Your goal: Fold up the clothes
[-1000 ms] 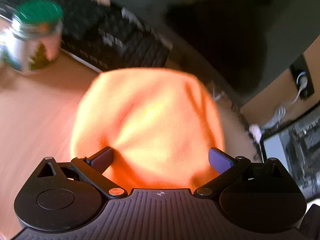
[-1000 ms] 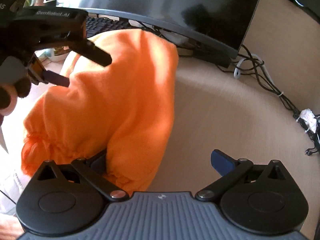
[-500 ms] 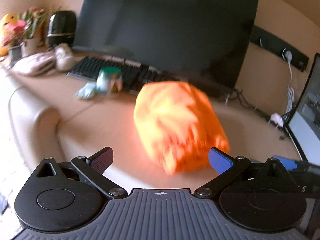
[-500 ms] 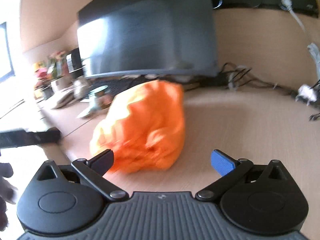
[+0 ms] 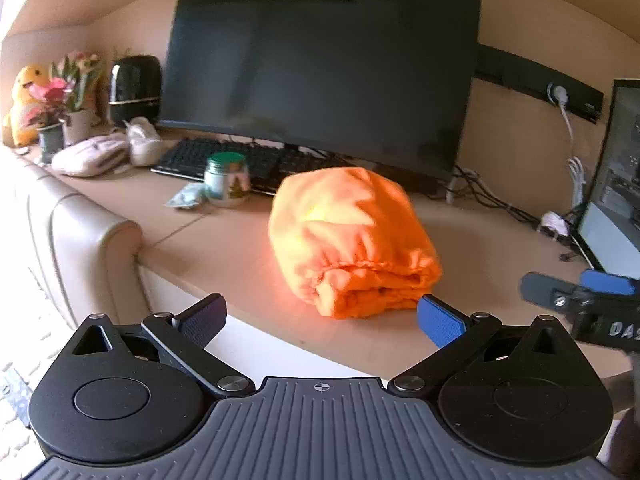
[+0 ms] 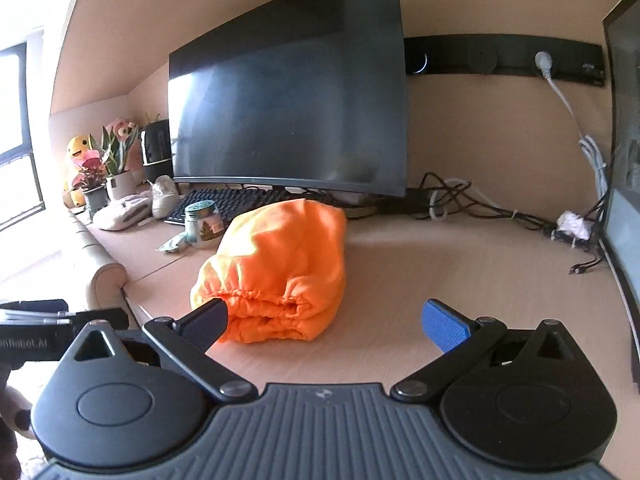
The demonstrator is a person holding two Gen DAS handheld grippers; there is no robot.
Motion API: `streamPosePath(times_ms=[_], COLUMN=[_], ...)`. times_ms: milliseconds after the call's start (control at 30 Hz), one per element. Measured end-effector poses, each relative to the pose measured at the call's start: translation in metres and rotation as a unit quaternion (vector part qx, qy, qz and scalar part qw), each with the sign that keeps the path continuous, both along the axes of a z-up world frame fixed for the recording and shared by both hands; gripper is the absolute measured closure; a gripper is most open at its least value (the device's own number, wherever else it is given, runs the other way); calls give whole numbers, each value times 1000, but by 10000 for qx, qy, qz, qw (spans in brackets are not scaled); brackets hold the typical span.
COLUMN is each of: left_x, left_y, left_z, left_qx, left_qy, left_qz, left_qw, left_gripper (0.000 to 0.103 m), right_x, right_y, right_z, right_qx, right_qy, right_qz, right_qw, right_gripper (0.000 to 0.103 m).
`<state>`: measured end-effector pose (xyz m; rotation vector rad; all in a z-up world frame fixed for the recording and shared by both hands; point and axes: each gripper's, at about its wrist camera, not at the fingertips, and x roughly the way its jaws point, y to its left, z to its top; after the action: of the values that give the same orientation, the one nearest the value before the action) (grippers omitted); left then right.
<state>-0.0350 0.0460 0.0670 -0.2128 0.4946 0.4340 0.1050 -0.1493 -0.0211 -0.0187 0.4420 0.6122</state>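
Left wrist view: the left tool [image 5: 322,320] now hangs back off the bench [image 5: 480,248] edge, spread wide and empty, like the right tool [image 6: 324,320]. A second ago both crowded the folded orange garment [image 5: 352,240], which lies alone before the monitor [image 5: 320,64].

White lettering "DAS", cut off at the frame edge, stands on the right hand-held gripper [image 5: 580,300] body. Partial white lettering reading roughly "nRobot.AI" stands on the left hand-held gripper [image 6: 60,320] body. No other text is legible.
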Motion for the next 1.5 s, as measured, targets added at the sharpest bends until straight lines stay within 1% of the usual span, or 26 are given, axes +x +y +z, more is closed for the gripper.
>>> streamPosePath(times_ms=[133, 200, 267, 367, 467, 600, 667, 800, 967, 1133, 1333, 1500], left_x=[-3, -5, -10, -16, -18, -17, -12, -8, -7, -4, 4, 6], left_y=[-6, -7, -9, -10, -11, -11, -8, -10, -11, -11, -14, -16], left_z=[-6, -8, -9, -10, -12, -11, -12, -12, -18, -18, -21, -23], left_qx=[45, -12, 1, 32, -30, -38, -94, -26, -97, -138, -169, -207], left_qy=[151, 246, 253, 263, 272, 152, 194, 290, 378, 362, 428, 450], left_qz=[-29, 25, 102, 244, 261, 211, 204, 170, 155, 217, 122, 142], left_qw=[9999, 9997, 9996, 9994, 9993, 9997, 9996, 9994, 9991, 9990, 9989, 9987], left_gripper=[0, 0, 0, 0, 0, 0, 0, 0, 0, 0, 0, 0], right_x=[1, 1, 0, -3, -6, -7, -7, -4, 0, 3, 7, 7], right_y=[0, 2, 3, 5, 8, 9, 9, 10, 12, 12, 7, 5], right_z=[-9, -14, -16, -17, -16, -14, -14, -17, -23, -25, -27, -29], right_qx=[131, 77, 59, 44, 4, -48, -113, -173, -200, -234, -205, -192], right_qy=[116, 152, 194, 155, 68, -13, -36, 45, 141, 161, 232, 294], right_qz=[35, 48, 117, 223, 318, 375, 412, 421, 445, 510, 395, 367], right_qw=[9998, 9998, 9997, 9996, 9995, 9993, 9991, 9990, 9987, 9983, 9987, 9987], right_gripper=[0, 0, 0, 0, 0, 0, 0, 0, 0, 0, 0, 0])
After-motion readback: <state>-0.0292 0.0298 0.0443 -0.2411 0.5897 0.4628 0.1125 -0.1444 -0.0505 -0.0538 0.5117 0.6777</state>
